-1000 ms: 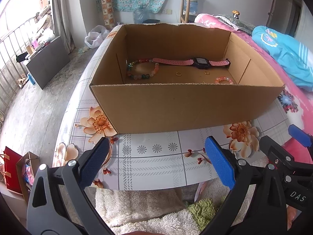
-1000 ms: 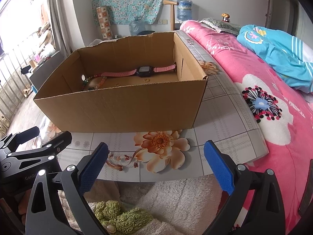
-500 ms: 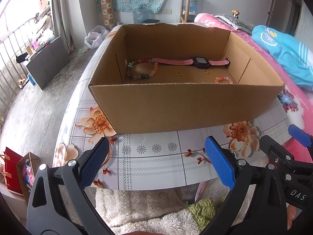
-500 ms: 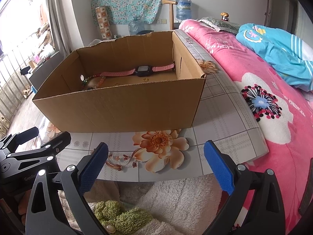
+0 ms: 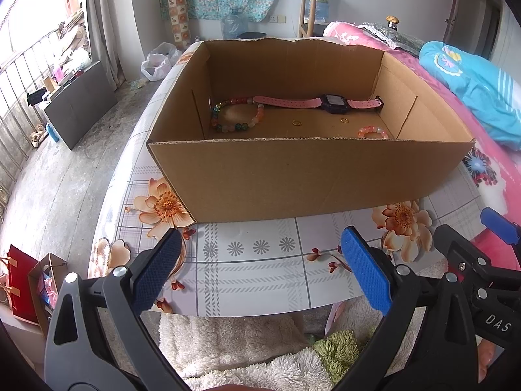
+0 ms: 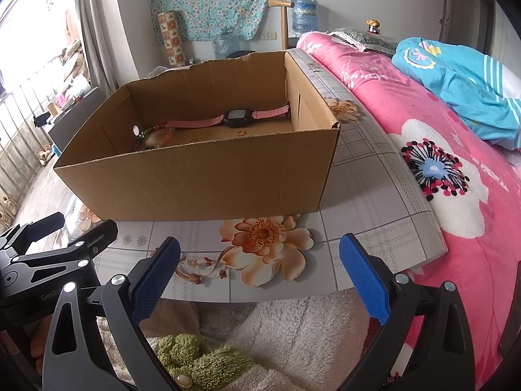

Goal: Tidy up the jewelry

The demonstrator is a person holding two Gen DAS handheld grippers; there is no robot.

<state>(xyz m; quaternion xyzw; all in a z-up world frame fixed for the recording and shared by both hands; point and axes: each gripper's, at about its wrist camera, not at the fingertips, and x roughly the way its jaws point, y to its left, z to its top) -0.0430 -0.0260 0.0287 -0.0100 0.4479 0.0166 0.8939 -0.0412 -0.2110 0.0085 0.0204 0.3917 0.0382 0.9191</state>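
Observation:
An open cardboard box [image 5: 293, 176] [image 6: 208, 179] stands on a floral-tiled table [image 5: 260, 260]. Inside lie a pink-strapped watch [image 5: 329, 101] [image 6: 236, 118], a multicoloured bead bracelet [image 5: 236, 114] [image 6: 156, 135], a small pink bead bracelet [image 5: 373, 131] and two small gold rings [image 5: 296, 123] [image 5: 344, 120]. My left gripper [image 5: 260, 272] is open and empty, above the table's near edge in front of the box. My right gripper [image 6: 259, 275] is open and empty beside it, to the right.
A bed with a pink flowered blanket [image 6: 439, 163] and a blue quilt [image 6: 462, 88] runs along the table's right side. White and green fluffy fabric [image 6: 260, 342] lies below the near edge. Paper bags [image 5: 29, 286] stand on the floor at the left.

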